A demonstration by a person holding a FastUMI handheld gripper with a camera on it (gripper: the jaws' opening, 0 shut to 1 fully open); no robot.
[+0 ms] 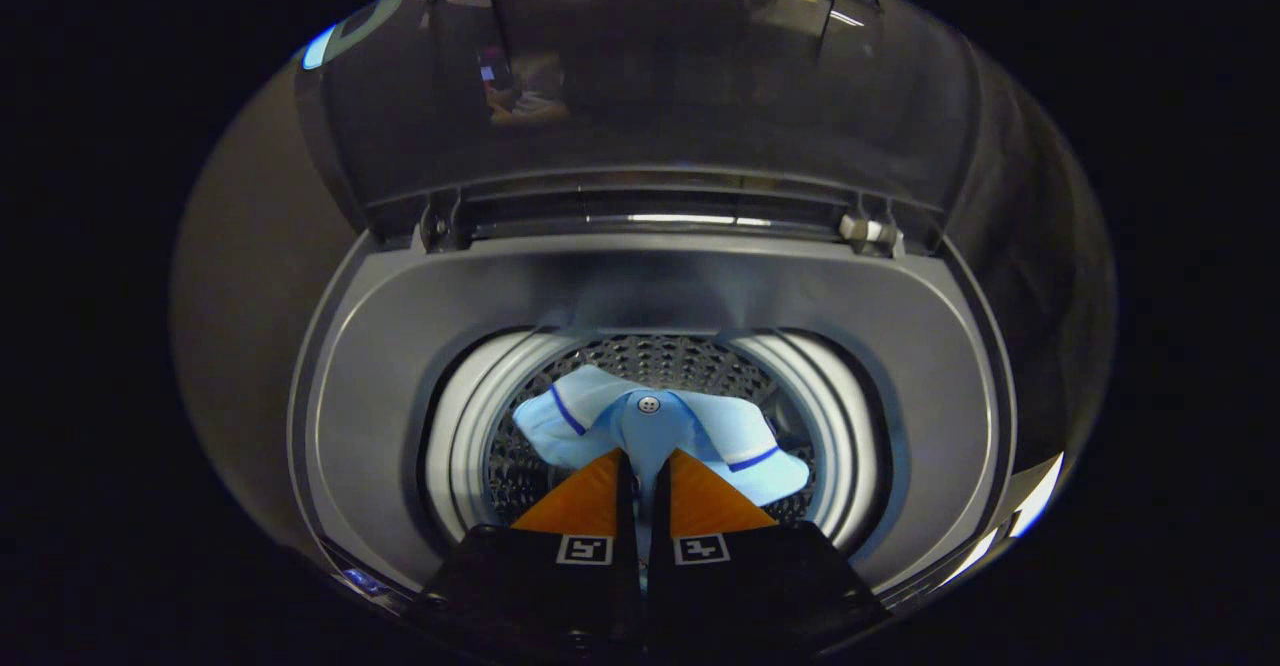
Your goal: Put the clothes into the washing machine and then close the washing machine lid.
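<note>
A light blue garment [745, 446] with dark blue stripes and a white button hangs over the open drum [470, 426] of the top-loading washing machine. My gripper [643, 461] is shut on a fold of the garment, which is pinched between the two fingers just below the button. The cloth spreads to both sides beyond the fingertips. The perforated metal drum wall shows behind it. The dark translucent lid [650, 86] stands raised upright at the back of the machine, on its hinges [868, 232].
A grey top panel [400, 346] rings the drum opening. The white inner rim of the tub curves round both sides of the garment. A pale wall lies to the machine's left.
</note>
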